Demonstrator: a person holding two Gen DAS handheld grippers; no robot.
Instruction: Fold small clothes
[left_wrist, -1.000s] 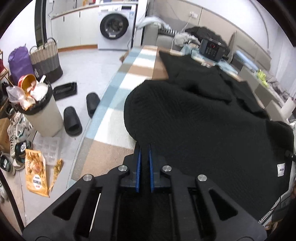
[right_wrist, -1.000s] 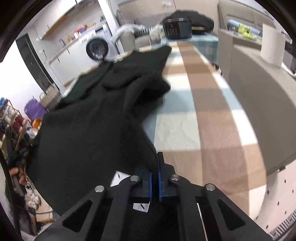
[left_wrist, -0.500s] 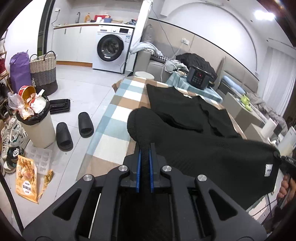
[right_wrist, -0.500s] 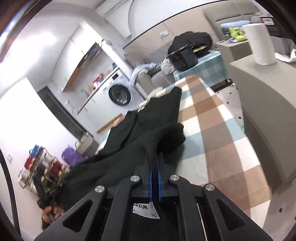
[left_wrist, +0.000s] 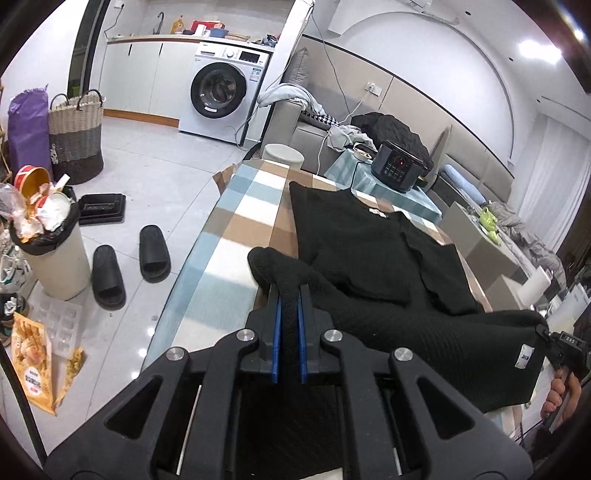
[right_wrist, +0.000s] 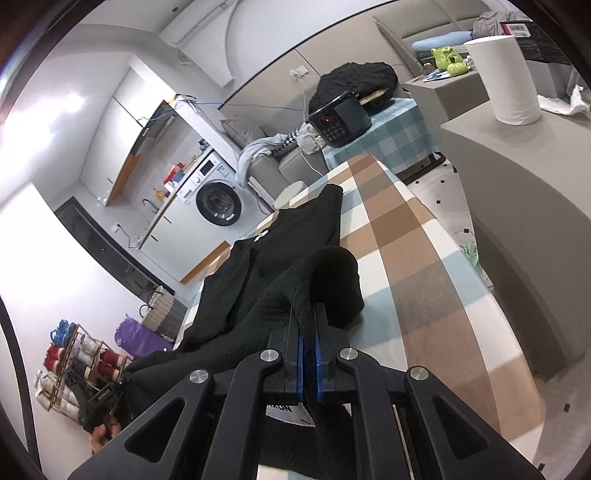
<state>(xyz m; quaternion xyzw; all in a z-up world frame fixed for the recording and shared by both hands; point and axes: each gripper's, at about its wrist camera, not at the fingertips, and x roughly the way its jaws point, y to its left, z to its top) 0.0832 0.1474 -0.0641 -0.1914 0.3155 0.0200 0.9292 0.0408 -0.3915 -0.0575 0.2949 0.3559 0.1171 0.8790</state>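
A black knit garment (left_wrist: 369, 251) lies along the checked table (left_wrist: 236, 221). Its near hem is lifted off the cloth and stretched between both grippers. My left gripper (left_wrist: 289, 295) is shut on one hem corner, black knit pinched between its blue pads. In the right wrist view my right gripper (right_wrist: 307, 314) is shut on the other corner of the garment (right_wrist: 280, 266), with a white label (right_wrist: 284, 409) hanging under it. The right gripper (left_wrist: 554, 341) also shows at the right edge of the left wrist view, held by a hand (left_wrist: 561, 391).
A black cooker (left_wrist: 399, 171) stands at the table's far end. Left of the table are a bin (left_wrist: 51, 254), two black slippers (left_wrist: 129, 266), a wicker basket (left_wrist: 75, 136) and a washing machine (left_wrist: 221, 99). A paper roll (right_wrist: 506, 77) stands on a grey counter (right_wrist: 517, 155) at the right.
Both grippers have risen and pulled the hem up off the table. The cloth, earlier spread flat and close under the cameras, now hangs taut between them. The right gripper has rolled.
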